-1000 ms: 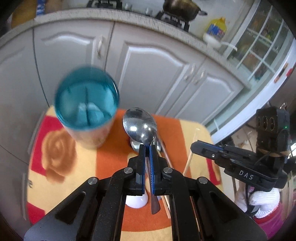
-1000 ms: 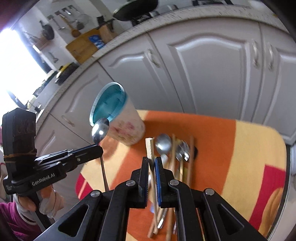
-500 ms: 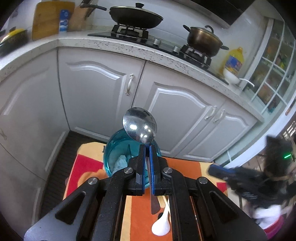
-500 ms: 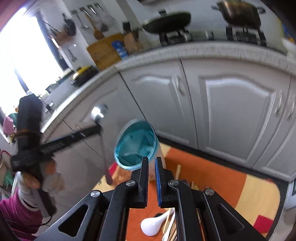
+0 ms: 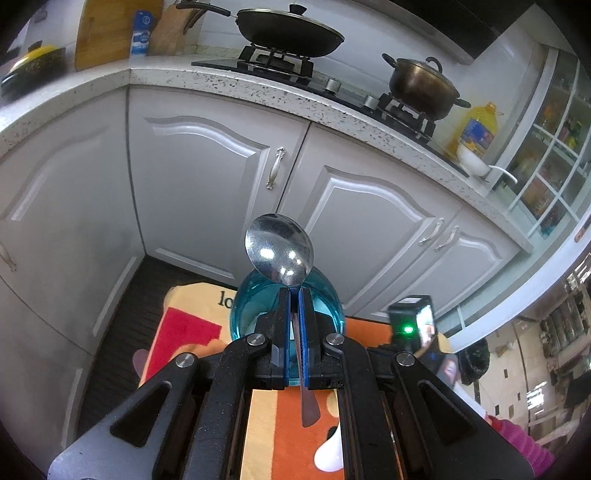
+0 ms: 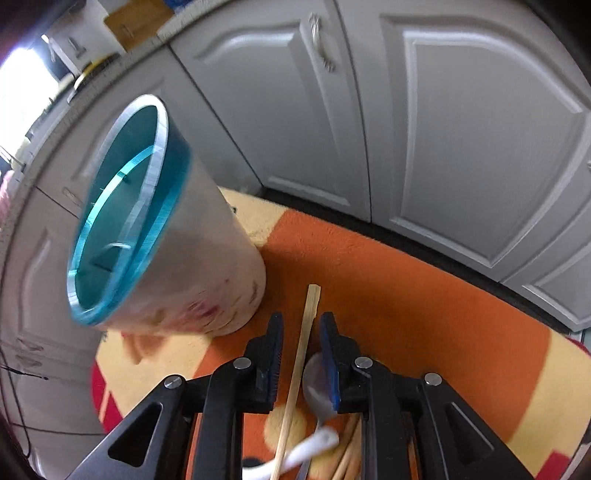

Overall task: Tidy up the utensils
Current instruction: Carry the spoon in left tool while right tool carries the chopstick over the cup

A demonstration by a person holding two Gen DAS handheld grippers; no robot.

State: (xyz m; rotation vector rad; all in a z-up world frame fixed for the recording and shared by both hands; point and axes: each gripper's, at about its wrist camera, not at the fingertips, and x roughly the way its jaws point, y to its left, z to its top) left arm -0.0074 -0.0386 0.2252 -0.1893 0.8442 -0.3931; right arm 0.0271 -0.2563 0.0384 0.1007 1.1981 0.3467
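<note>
A: Where is the shiny metal spoon point(image 5: 279, 251)?

B: At frame centre, clamped by the left tool point(image 5: 294, 306) above the teal-rimmed white utensil cup point(image 6: 162, 254).

A: The right tool point(image 6: 301, 332)?

B: Spread wide around a pale wooden chopstick point(image 6: 297, 369). Next, I think: lower the spoon in handle first.

Right gripper point(image 6: 301, 354) fingers apart — chopstick point(image 6: 297, 373) between, holder point(image 6: 147, 236) beside

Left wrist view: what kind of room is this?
Most likely a home kitchen. A gas hob carries a lidded wok and a pot on a speckled countertop, with white cabinet doors below and a yellow oil bottle beside the stove.
</note>
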